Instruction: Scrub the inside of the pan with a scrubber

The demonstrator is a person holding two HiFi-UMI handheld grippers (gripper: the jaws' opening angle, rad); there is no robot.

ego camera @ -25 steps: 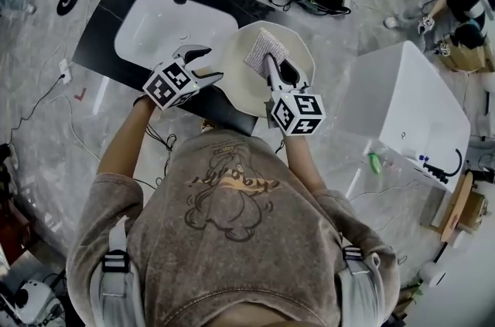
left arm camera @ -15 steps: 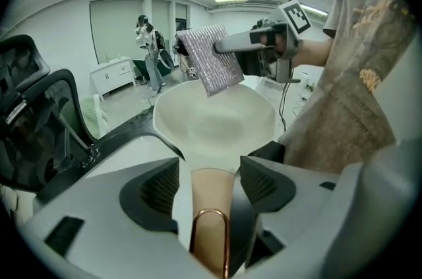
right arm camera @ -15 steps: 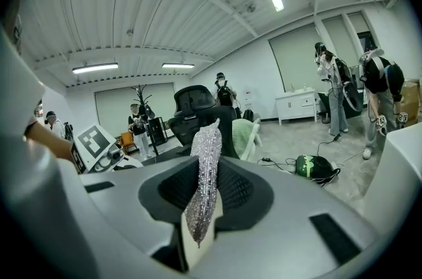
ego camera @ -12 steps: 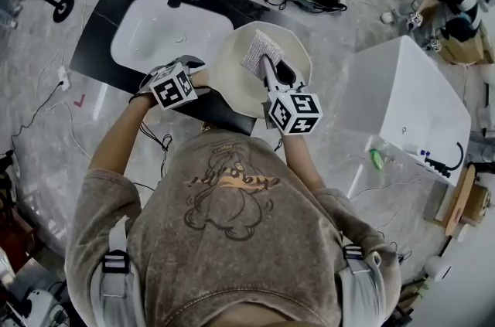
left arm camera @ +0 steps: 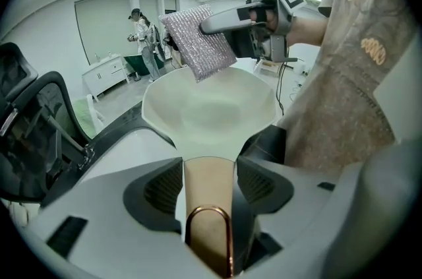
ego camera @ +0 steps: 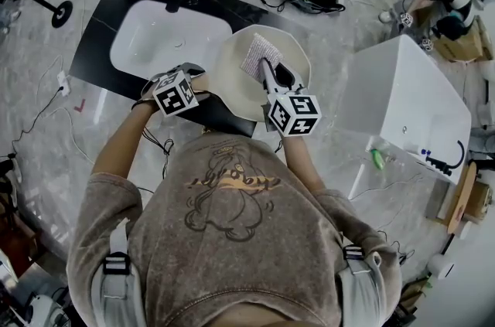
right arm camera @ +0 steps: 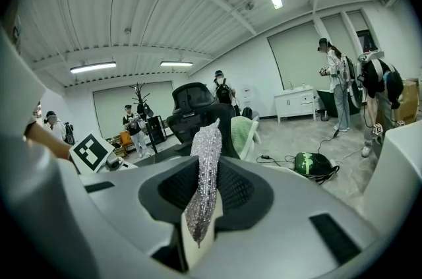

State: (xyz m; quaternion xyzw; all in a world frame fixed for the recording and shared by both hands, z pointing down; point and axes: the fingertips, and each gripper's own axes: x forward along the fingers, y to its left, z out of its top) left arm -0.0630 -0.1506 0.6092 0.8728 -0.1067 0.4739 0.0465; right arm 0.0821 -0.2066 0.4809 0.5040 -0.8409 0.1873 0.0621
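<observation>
Now my left gripper [left arm camera: 209,175], jaws just closing but not yet clamped, is straddling the stiff tan handle [left arm camera: 210,202] of the round cream pan [left arm camera: 211,116], while my right gripper [right arm camera: 210,195] is pinching the limp silvery mesh scrubber [right arm camera: 206,159].

Faded brown T-shirt [ego camera: 232,256] with cartoon print, grey shoulder straps [ego camera: 116,262].

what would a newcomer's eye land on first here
Most likely the glittery silver scrubber, pinched in the right gripper and held over the cream pan, which sits on the black counter beside the white sink. Next comes the left gripper: its jaws have just been closing, with the pan's tan handle between them.
</observation>
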